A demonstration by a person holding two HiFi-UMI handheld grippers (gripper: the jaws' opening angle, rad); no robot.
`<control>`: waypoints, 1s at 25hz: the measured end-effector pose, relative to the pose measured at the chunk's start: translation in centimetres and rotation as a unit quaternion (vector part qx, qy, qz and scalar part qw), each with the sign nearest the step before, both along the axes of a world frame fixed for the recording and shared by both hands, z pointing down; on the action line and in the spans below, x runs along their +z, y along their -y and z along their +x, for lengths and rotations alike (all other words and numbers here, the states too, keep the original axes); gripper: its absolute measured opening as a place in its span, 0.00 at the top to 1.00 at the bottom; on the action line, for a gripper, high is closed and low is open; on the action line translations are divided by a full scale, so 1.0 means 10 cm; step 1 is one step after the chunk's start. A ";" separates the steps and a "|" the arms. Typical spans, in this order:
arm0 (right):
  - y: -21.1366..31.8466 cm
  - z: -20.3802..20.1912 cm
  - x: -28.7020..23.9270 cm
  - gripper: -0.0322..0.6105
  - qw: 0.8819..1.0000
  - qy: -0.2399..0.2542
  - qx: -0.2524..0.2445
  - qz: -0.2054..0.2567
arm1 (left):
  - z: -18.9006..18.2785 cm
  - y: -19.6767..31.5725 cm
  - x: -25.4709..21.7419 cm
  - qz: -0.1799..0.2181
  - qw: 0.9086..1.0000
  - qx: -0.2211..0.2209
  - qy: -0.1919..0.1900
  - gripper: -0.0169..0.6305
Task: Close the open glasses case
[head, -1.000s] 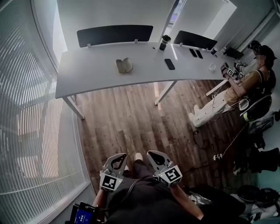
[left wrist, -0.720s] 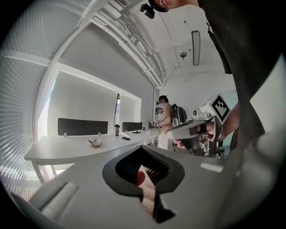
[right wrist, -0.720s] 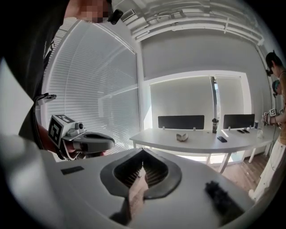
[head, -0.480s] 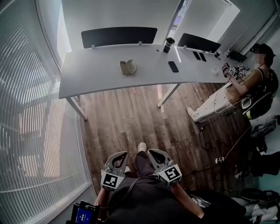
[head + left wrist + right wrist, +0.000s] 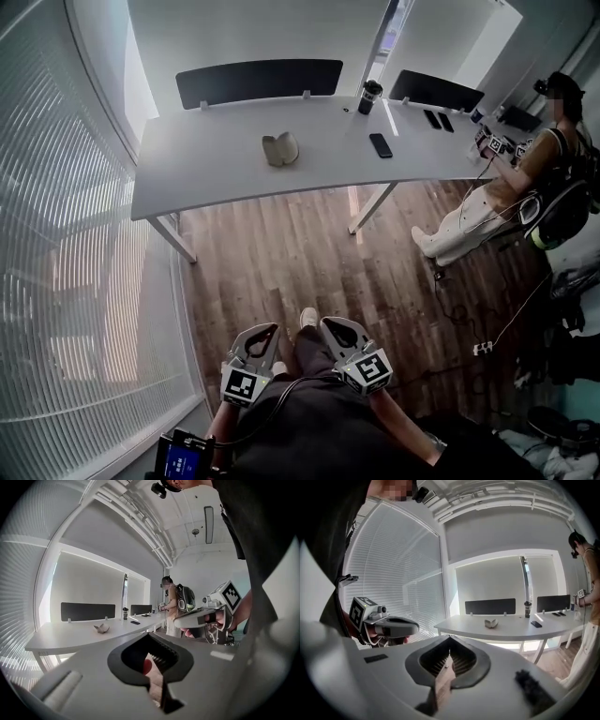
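Observation:
The open glasses case [image 5: 280,148], beige and splayed like a shell, lies on the long white table [image 5: 206,169] far ahead of me. It also shows small in the left gripper view as the case [image 5: 101,628] and in the right gripper view as the case [image 5: 490,623]. My left gripper [image 5: 259,338] and right gripper [image 5: 334,330] are held low at my waist over the wooden floor, side by side and far from the table. Both are shut with nothing between their jaws. Each gripper view shows the other gripper beside it.
A black tumbler [image 5: 370,97], a dark phone [image 5: 381,144] and two more phones [image 5: 439,120] are on the table. Black divider panels [image 5: 260,81] line its far edge. A seated person [image 5: 525,178] is at the right, with cables and a power strip [image 5: 485,348] on the floor. Window blinds [image 5: 66,281] run along the left.
The table and case have drifted a little lower and rightward in the head view as I step closer. Both grippers stay shut at my waist.

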State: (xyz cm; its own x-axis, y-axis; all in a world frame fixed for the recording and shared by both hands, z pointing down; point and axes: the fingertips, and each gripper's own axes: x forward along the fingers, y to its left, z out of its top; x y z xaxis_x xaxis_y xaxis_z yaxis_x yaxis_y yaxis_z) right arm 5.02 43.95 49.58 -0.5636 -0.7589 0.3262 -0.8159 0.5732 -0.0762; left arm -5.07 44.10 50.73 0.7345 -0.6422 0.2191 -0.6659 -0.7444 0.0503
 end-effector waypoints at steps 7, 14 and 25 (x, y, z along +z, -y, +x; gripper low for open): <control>0.35 0.08 0.04 0.94 1.000 0.017 -0.015 0.000 | 0.06 0.36 0.05 -0.006 1.000 -0.015 0.006 0.96; 0.76 0.23 0.02 0.94 1.000 0.010 -0.020 -0.003 | 0.21 0.75 0.12 -0.010 0.999 -0.015 0.027 0.96; 1.39 0.65 0.07 0.94 0.999 0.023 -0.023 -0.016 | 0.61 1.35 0.23 -0.040 0.999 -0.016 0.031 0.96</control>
